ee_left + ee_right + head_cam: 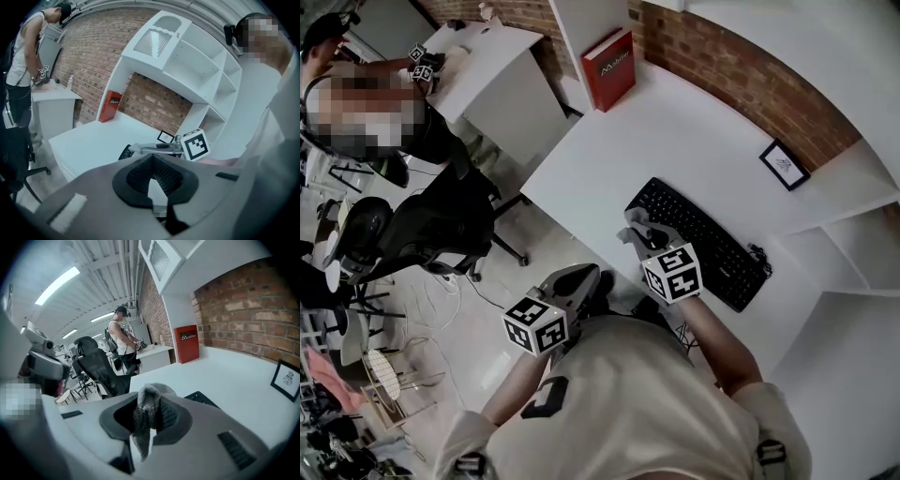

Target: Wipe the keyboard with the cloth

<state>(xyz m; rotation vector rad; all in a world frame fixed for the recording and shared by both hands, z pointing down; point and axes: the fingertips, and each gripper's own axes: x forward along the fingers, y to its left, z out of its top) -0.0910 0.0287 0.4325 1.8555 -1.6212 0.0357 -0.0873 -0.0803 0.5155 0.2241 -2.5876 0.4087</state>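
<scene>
Clamping grey cloth (pixel 142 418), R gripper (pixel 632 231) over keyboard (pixel 705 240) on white desk (pixel 609 155), brick wall (pixel 741 75) behind; L gripper (pixel 151 158) jaws together

The head view looks steeply down from above the person's shoulders onto the white desk (pixel 675 141) and keyboard (pixel 703 239). The left gripper view sits close behind its own jaws and faces across the desk to the brick wall (pixel 154 101). The right gripper view, equally close, faces along the desk into the room. All three share the red book (pixel 609 67), and probably the keyboard's edge.
</scene>
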